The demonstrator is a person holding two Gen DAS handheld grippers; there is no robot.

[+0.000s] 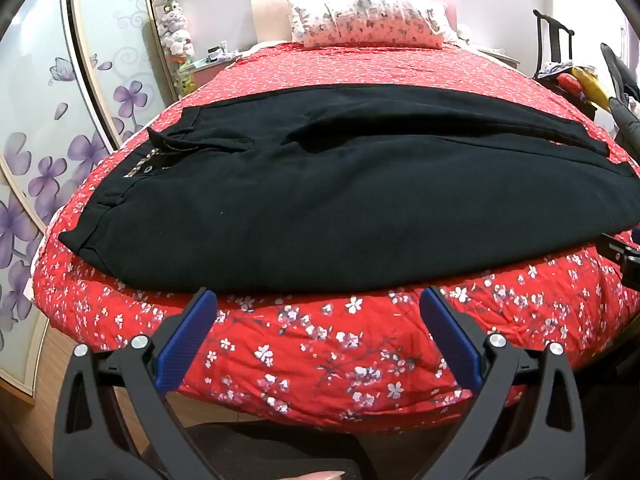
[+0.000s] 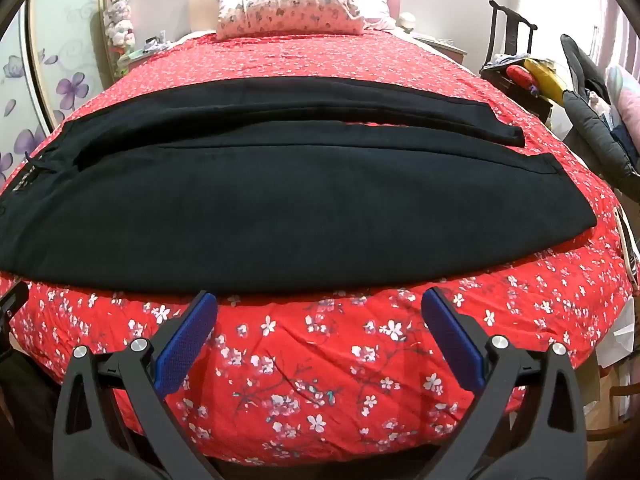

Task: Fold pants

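Observation:
Black pants [image 1: 320,184] lie flat across a bed with a red floral cover [image 1: 320,344], waistband at the left, leg cuffs at the right. They also show in the right wrist view [image 2: 224,200], where the two legs lie side by side. My left gripper [image 1: 319,300] is open and empty, just short of the pants' near edge toward the waist end. My right gripper [image 2: 319,300] is open and empty, just short of the near edge toward the leg end. Part of the right gripper [image 1: 628,260] shows at the left view's right edge.
A floral pillow [image 1: 368,20] lies at the head of the bed. A wardrobe with purple flower doors [image 1: 60,120] stands at the left. A dark chair piled with clothes and bags [image 2: 532,72] stands at the right. The bed's front edge drops to a wooden floor.

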